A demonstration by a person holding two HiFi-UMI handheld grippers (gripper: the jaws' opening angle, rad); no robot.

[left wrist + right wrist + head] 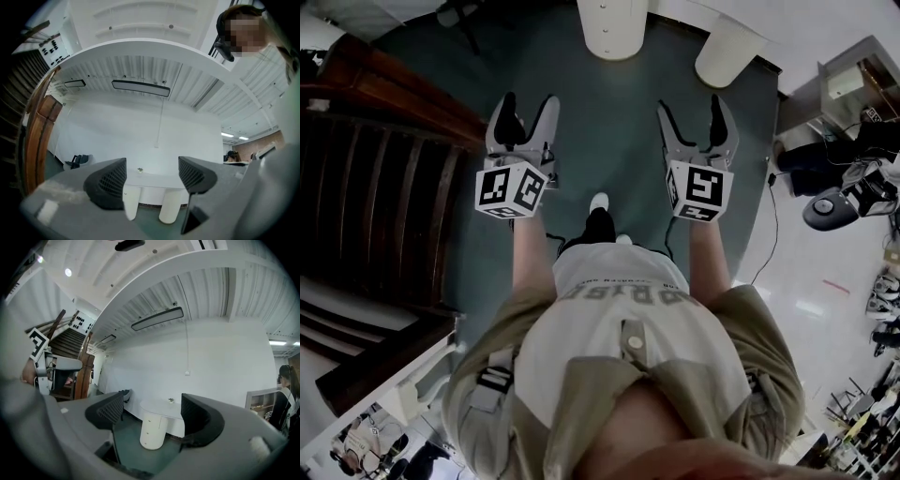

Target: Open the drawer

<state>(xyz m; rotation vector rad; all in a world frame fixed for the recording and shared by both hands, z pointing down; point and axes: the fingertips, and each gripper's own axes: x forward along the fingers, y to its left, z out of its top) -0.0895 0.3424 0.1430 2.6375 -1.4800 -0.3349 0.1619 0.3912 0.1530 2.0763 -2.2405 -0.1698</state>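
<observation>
The left gripper (530, 108) and the right gripper (694, 111) are held side by side in the middle of the head view, over a dull green carpeted floor (609, 150). Each carries a white cube with black square markers, the left cube (511, 187) and the right cube (701, 190), just ahead of the person's forearms.

In the left gripper view the left gripper (152, 176) has its two dark, wedge-shaped jaws wide apart. Their inner faces are ribbed in a fine grid, and nothing lies between them. The right gripper (152, 411) shows the same in its own view: jaws spread wide, gridded pads bare, holding nothing.

The drawer pedestal (152, 430), a smooth white cylinder, stands well beyond the jaws, low in the centre of the right gripper view. It has two small round knobs, one above the other, on its curved front, and the fronts lie flush with the curve. It sits under a thin white tabletop (164, 408) with a rounded edge. In the head view it is at the top centre (612, 28), with a second white pedestal (727, 52) to its right.

A dark wooden staircase (375, 187) fills the left of the head view.
</observation>
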